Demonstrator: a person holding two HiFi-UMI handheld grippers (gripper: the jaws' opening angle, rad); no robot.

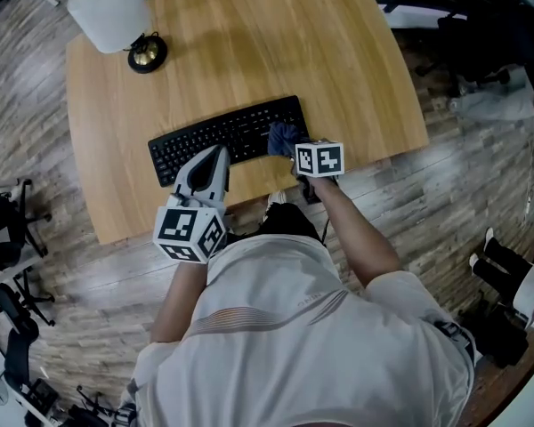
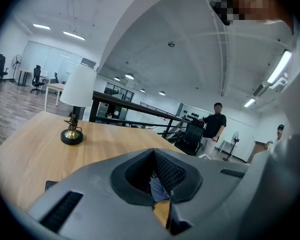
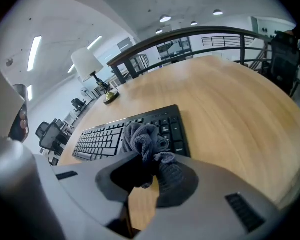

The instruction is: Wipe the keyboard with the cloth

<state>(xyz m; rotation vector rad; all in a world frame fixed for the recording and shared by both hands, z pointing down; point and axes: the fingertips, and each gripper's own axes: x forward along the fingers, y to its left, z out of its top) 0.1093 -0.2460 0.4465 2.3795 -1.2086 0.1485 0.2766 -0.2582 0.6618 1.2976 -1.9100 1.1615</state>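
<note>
so far left on the wooden table (image 1: 338, 52) there's a white-shaded lamp (image 1: 116, 12) on a brass base, well away from everything else. Next over is the left gripper (image 1: 217, 151). It sits by the near edge of the black keyboard (image 1: 222, 136) toward its left half, and I can't tell whether it's touching the keys. In the left gripper view its jaws are closed together and the pads (image 2: 172, 174) aren't clamping anything, so that one's empty. Moving right, the dark blue-grey cloth (image 1: 283, 137) is bunched up on the right-hand part of the keyboard. The right gripper (image 1: 295, 154) has it: in the right gripper view its fingers (image 3: 172, 176) are pinched tight on the near end of the cloth (image 3: 142, 139). The rest of the wad pokes out past the tips and lies on the keys just left of the number pad. The right end of the table is bare wood.
</note>
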